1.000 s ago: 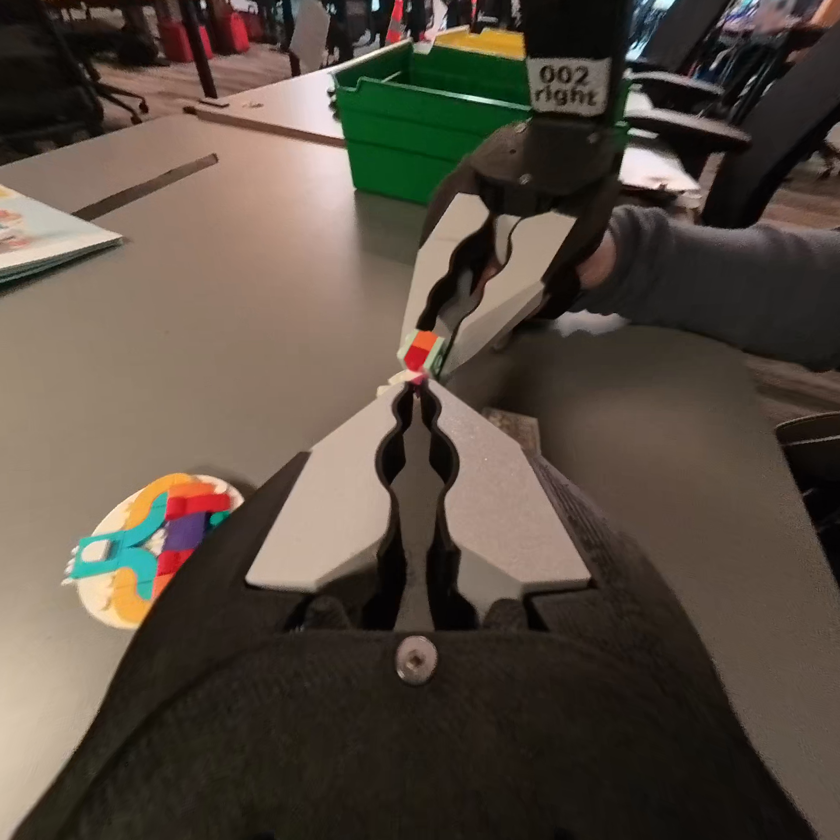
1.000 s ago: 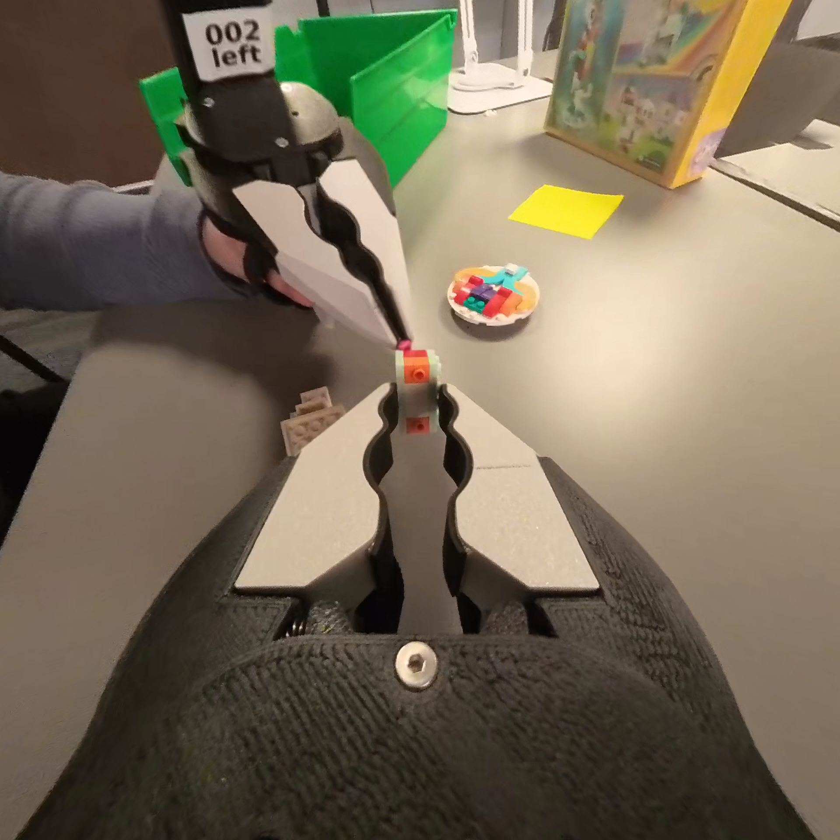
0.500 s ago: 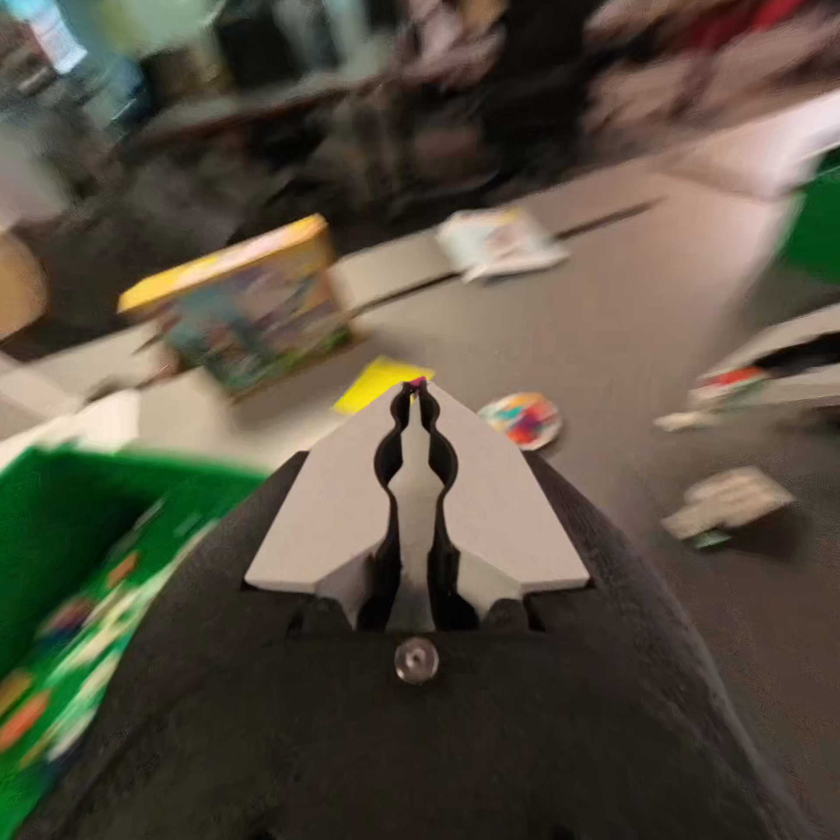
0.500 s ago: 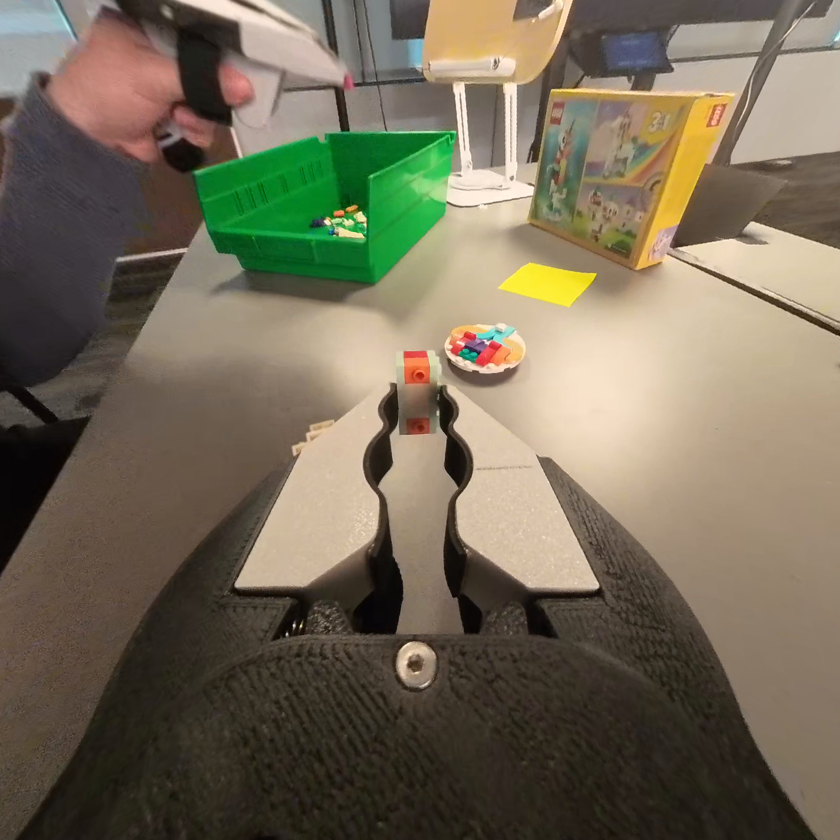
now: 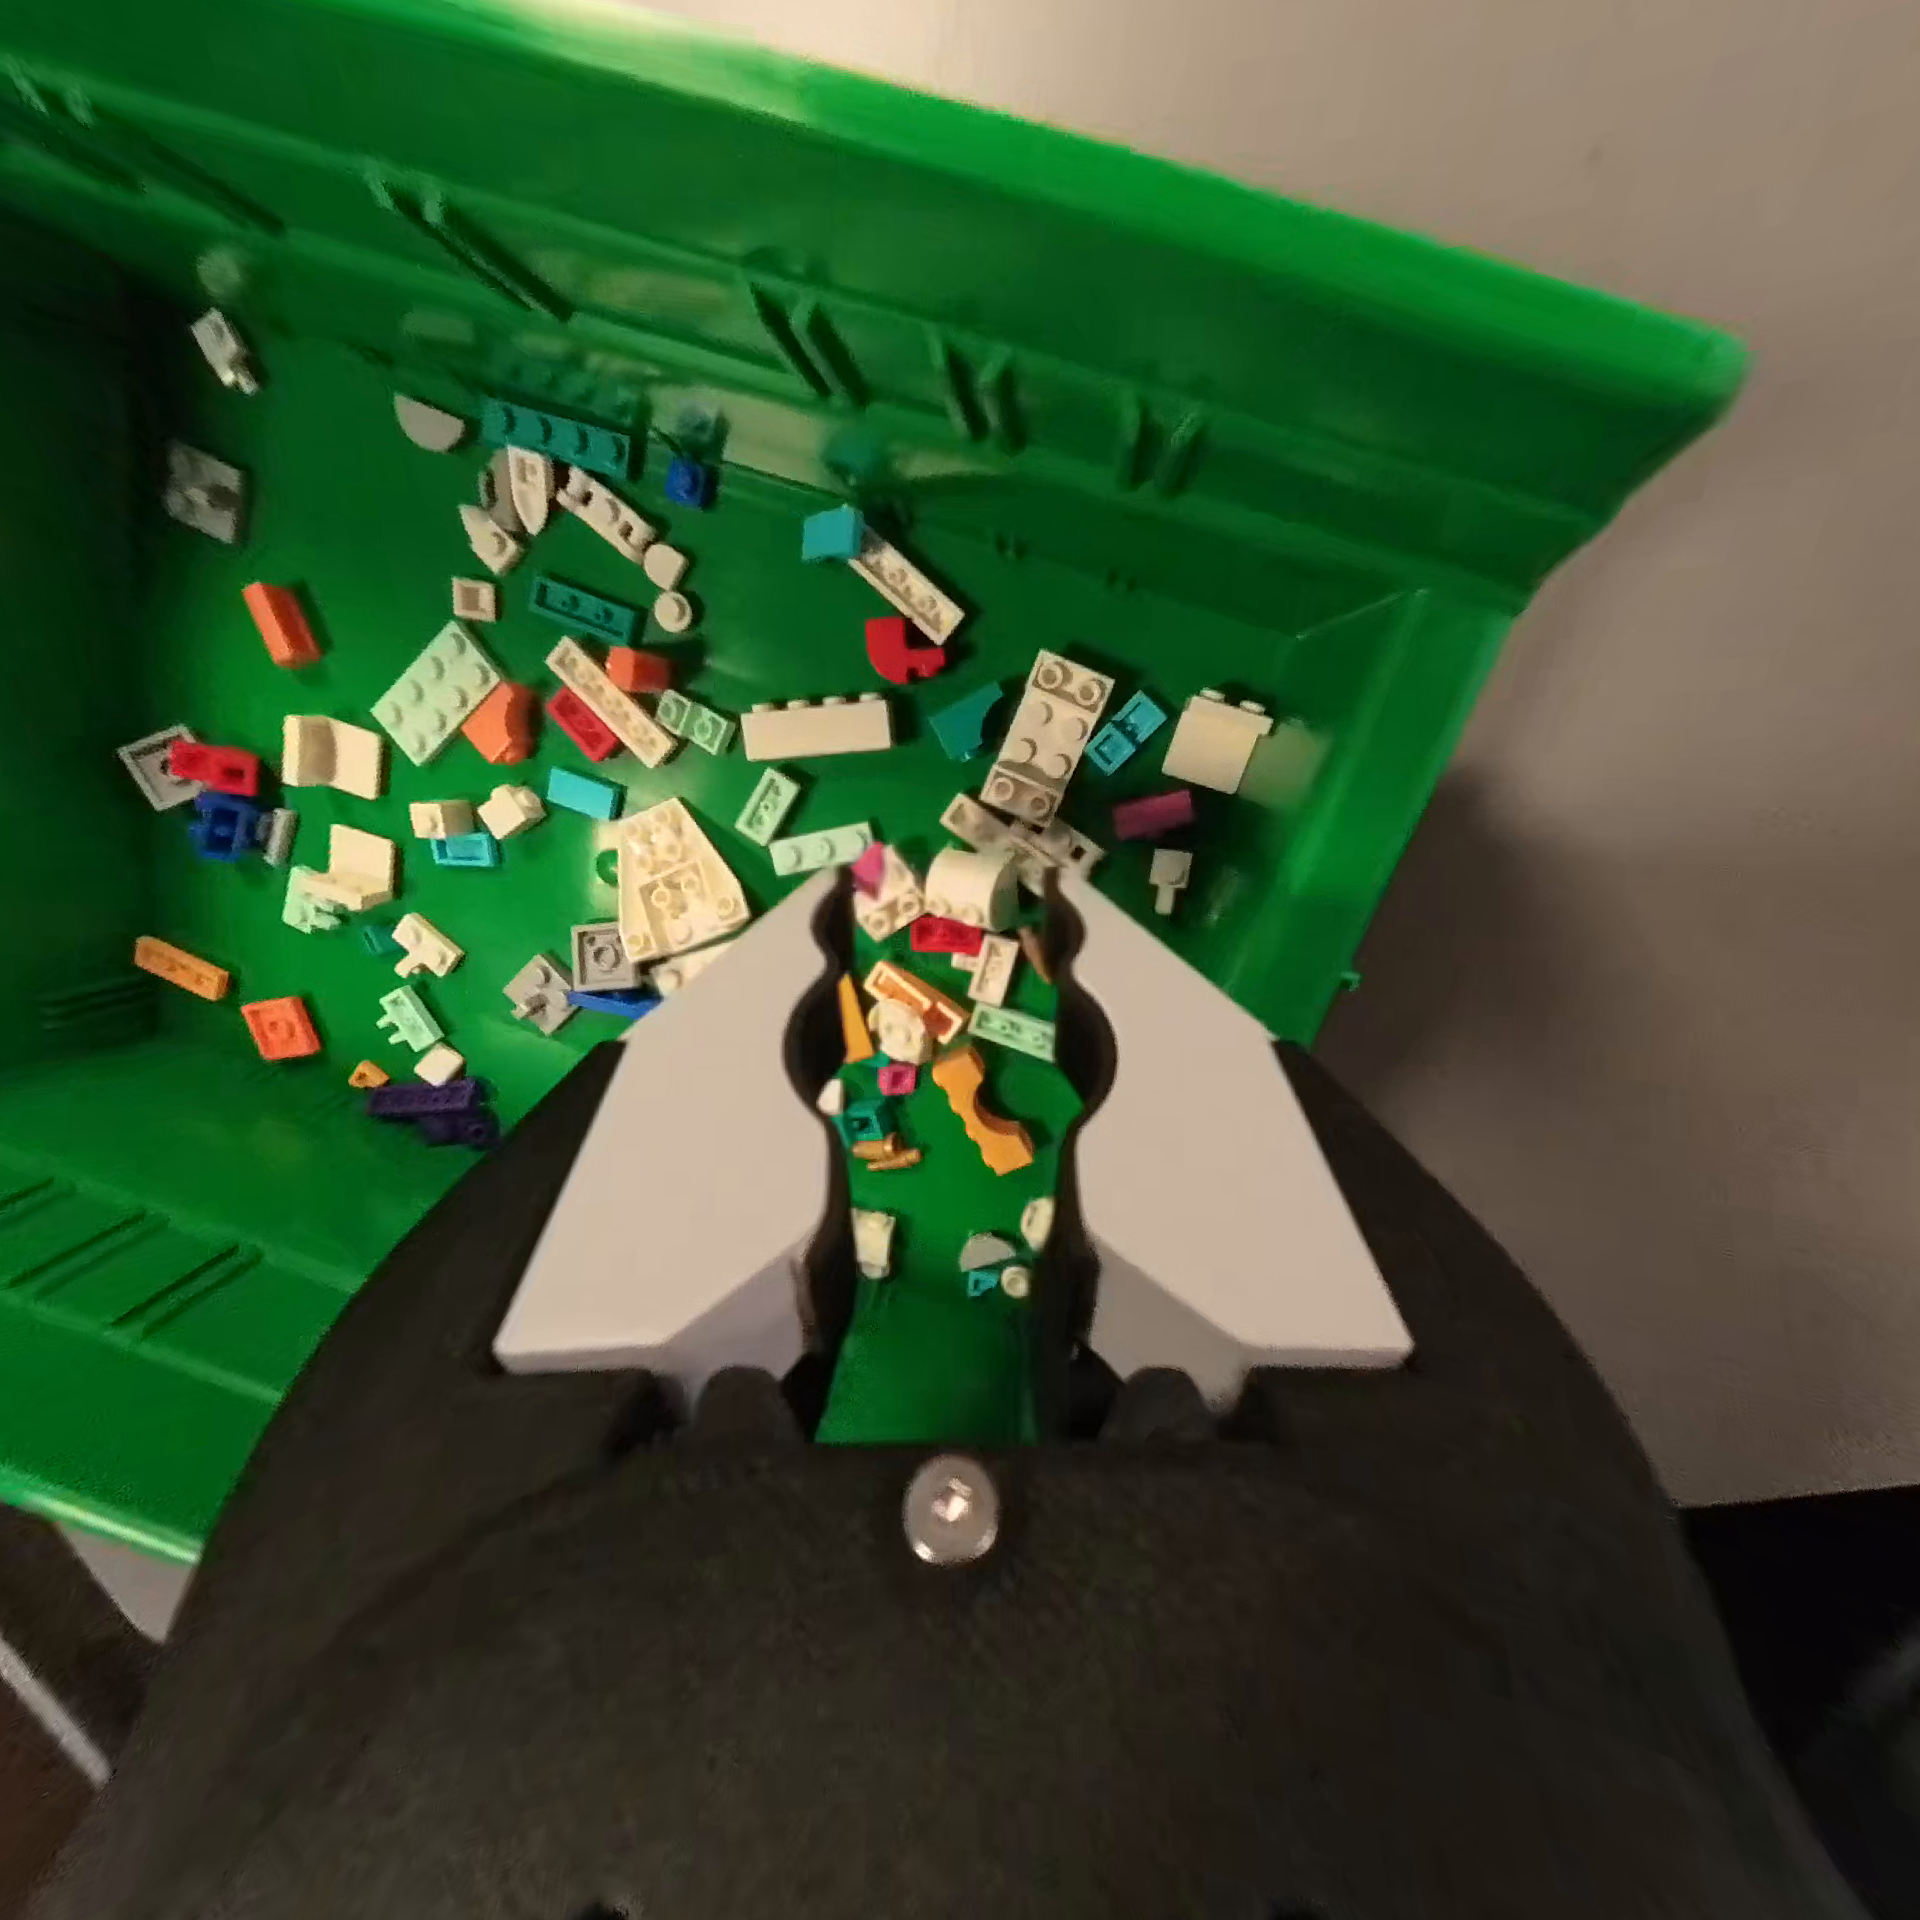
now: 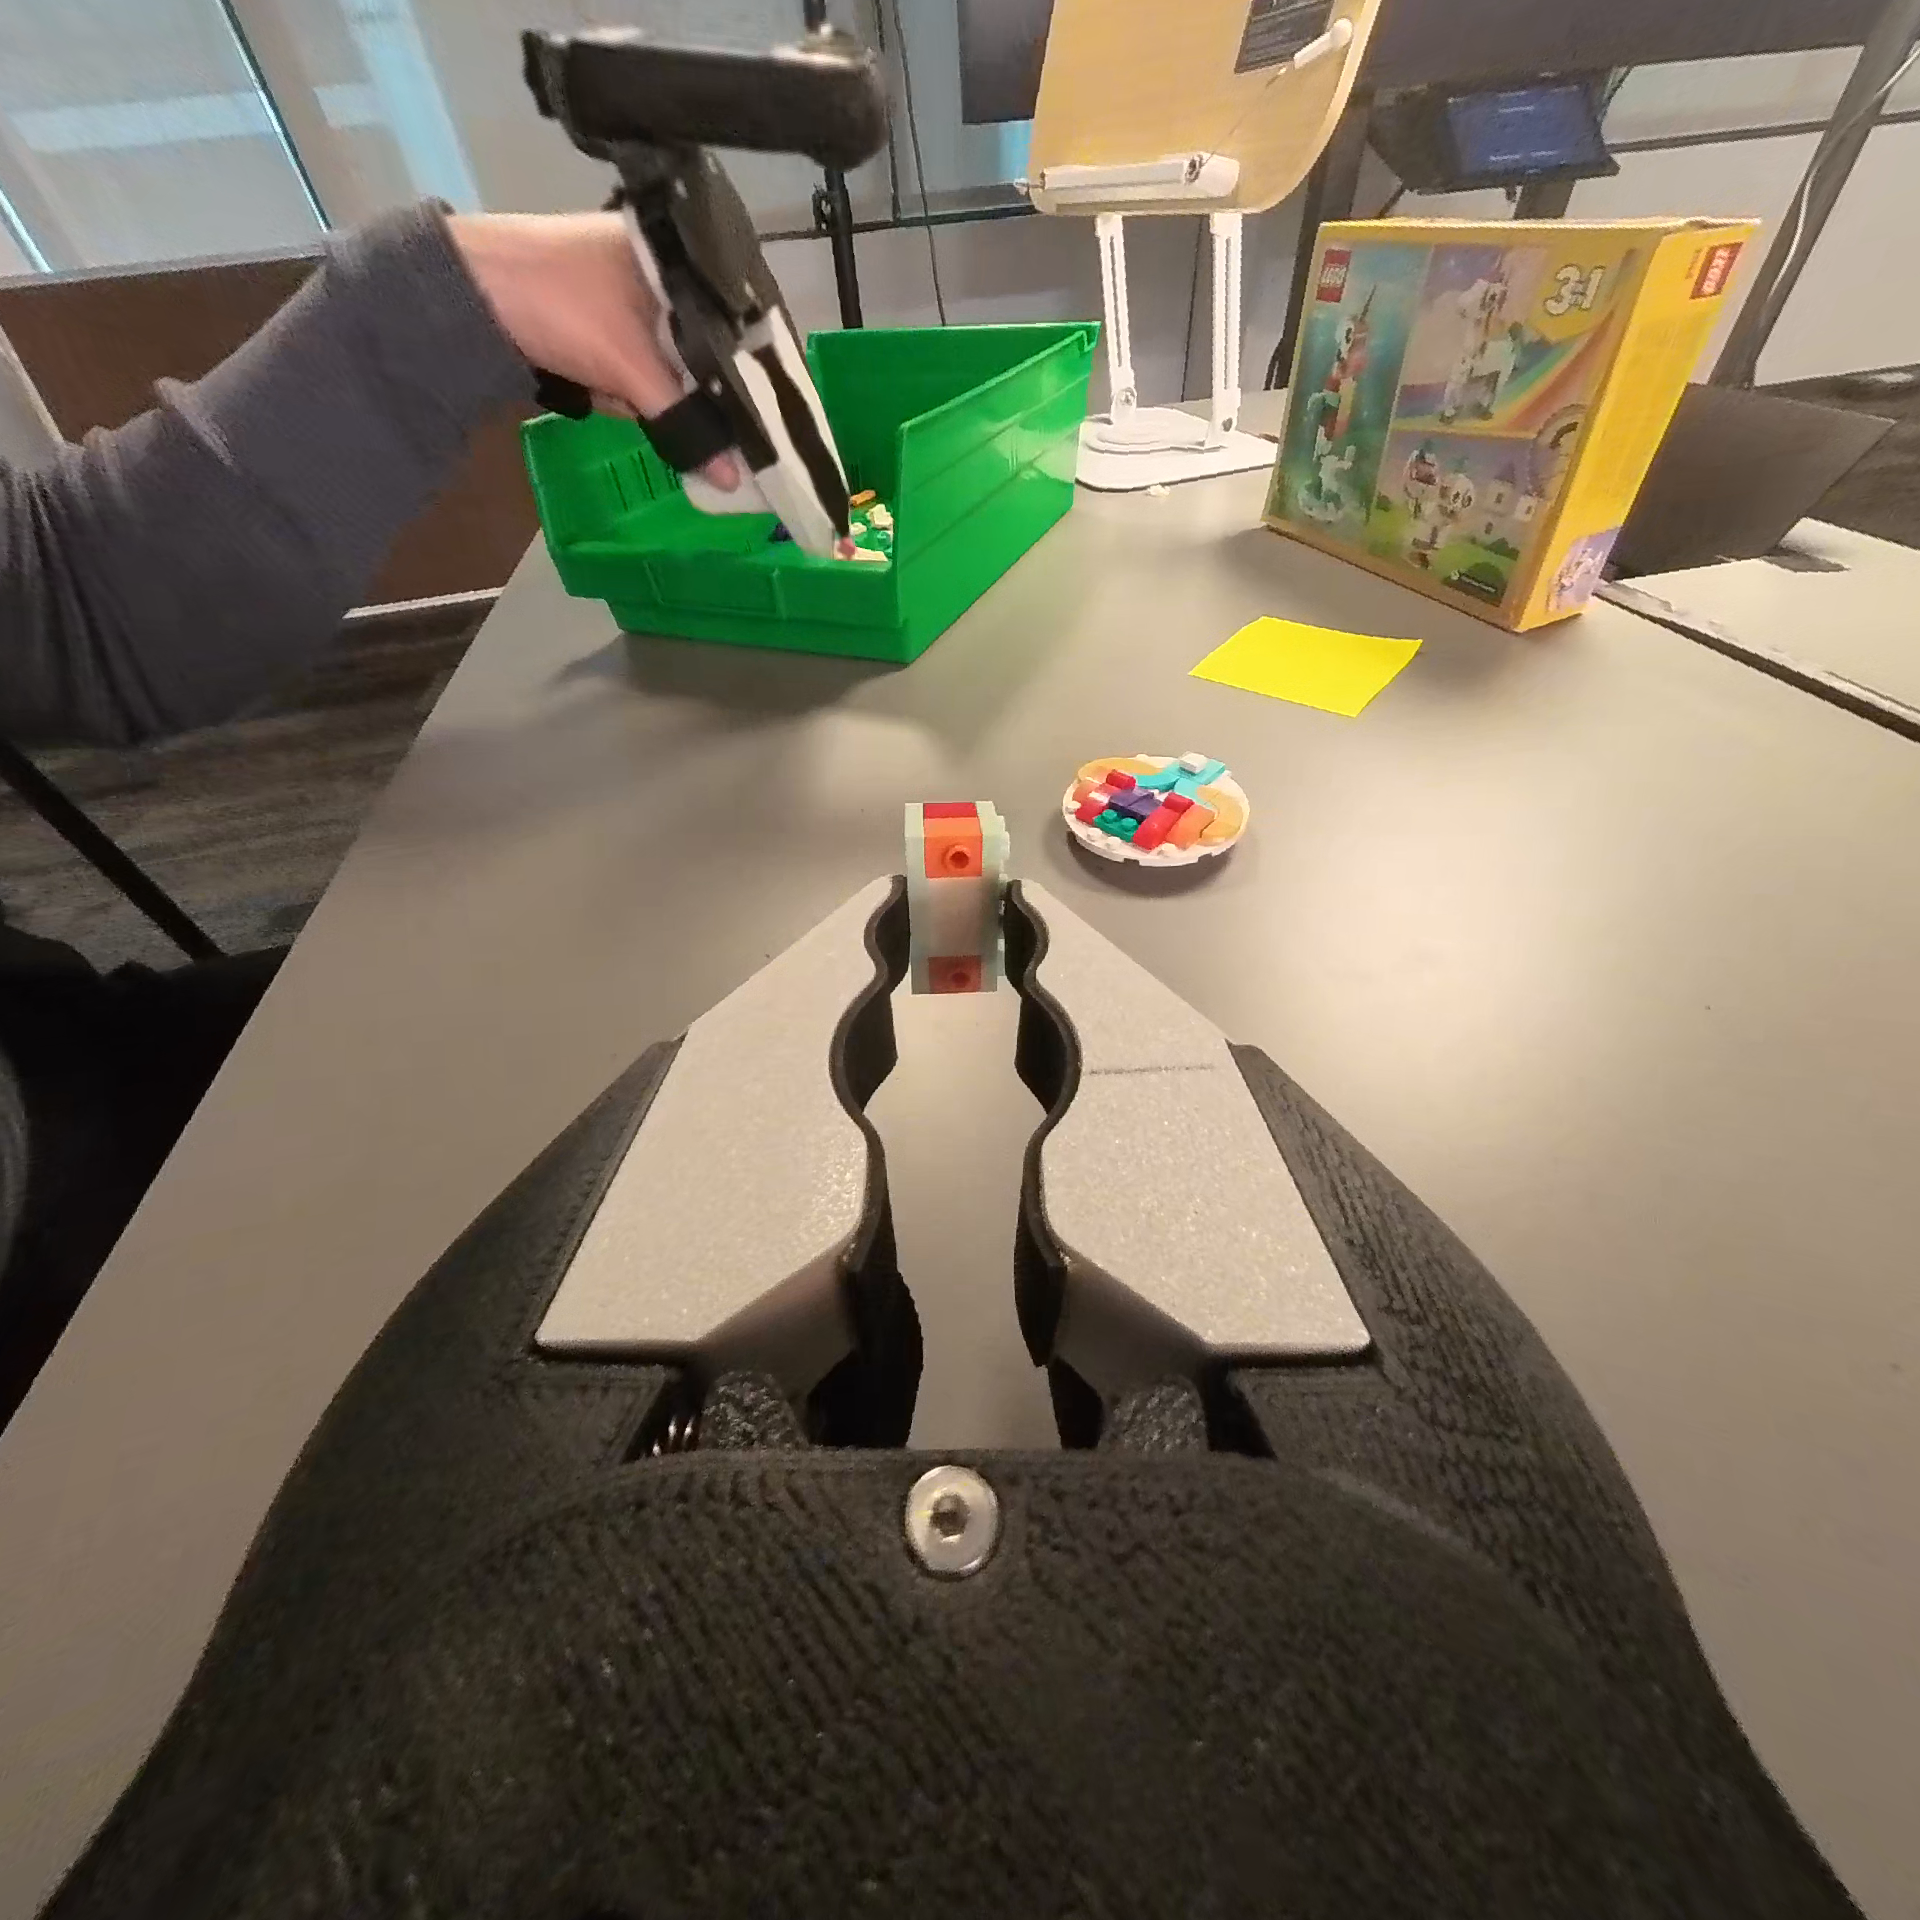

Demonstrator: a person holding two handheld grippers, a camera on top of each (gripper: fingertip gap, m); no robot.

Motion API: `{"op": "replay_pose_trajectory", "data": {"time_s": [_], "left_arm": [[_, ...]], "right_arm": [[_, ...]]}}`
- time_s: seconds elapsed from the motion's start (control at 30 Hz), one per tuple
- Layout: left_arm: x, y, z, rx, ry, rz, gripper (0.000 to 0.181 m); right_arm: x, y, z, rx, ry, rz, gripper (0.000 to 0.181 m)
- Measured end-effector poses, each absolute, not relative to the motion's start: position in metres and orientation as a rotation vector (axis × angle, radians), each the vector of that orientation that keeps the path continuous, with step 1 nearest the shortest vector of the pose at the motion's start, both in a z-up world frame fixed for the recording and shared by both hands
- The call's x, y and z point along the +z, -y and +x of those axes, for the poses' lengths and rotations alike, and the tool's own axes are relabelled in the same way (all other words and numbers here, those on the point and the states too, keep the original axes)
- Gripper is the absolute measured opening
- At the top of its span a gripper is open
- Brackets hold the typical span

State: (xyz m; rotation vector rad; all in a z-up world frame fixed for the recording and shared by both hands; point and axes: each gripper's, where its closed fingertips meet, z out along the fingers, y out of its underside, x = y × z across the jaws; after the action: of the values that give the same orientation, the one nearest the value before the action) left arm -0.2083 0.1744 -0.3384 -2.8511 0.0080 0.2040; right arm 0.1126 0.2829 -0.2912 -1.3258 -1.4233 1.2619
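A grey counter [image 6: 1558, 1039] carries a green bin [image 6: 966, 499] with loose toy bricks [image 5: 623, 727] of many colours scattered over its floor. Near the counter's middle sits a round white plate [image 6: 1153, 821] bearing a flat build of coloured bricks. Beyond it lies a yellow paper square [image 6: 1307, 665], and farther back a yellow toy-set box [image 6: 1496, 416] stands upright. A white stand [image 6: 1174, 343] holding a pale wooden board [image 6: 1195, 94] rises behind the bin.
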Motion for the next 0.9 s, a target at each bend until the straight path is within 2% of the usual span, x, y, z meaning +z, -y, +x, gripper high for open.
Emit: {"op": "replay_pose_trajectory", "data": {"time_s": [0.2, 0.27, 0.43, 0.53, 0.6, 0.7, 0.9], "left_arm": [[-0.359, -0.149, -0.221, 0.198, 0.175, -3.033, 0.069], [-0.353, -0.15, -0.226, 0.252, 0.195, -2.996, 0.072], [-0.271, -0.199, -0.17, 0.289, 0.11, -2.435, 0.054], [-0.23, -0.227, -0.052, -0.027, -0.243, -2.079, 0.045], [-0.224, -0.228, 0.039, -0.351, -0.496, -1.895, 0.041], [-0.237, -0.231, 0.111, -0.583, -0.622, -1.775, 0.038], [-0.249, -0.255, 0.147, -0.76, -0.585, -1.738, 0.018]], "right_arm": [[-0.291, -0.282, 0.113, 1.264, 1.428, -1.32, 0.015], [-0.289, -0.28, 0.114, 1.287, 1.422, -1.307, 0.015], [-0.264, -0.275, 0.12, 1.611, 1.27, -1.248, 0.015], [-0.248, -0.271, 0.128, 1.814, 1.184, -1.157, 0.015], [-0.241, -0.27, 0.133, 1.886, 1.15, -1.109, 0.015], [-0.236, -0.266, 0.138, 1.938, 1.142, -1.049, 0.015], [-0.235, -0.264, 0.139, 1.959, 1.145, -1.03, 0.015]]}}
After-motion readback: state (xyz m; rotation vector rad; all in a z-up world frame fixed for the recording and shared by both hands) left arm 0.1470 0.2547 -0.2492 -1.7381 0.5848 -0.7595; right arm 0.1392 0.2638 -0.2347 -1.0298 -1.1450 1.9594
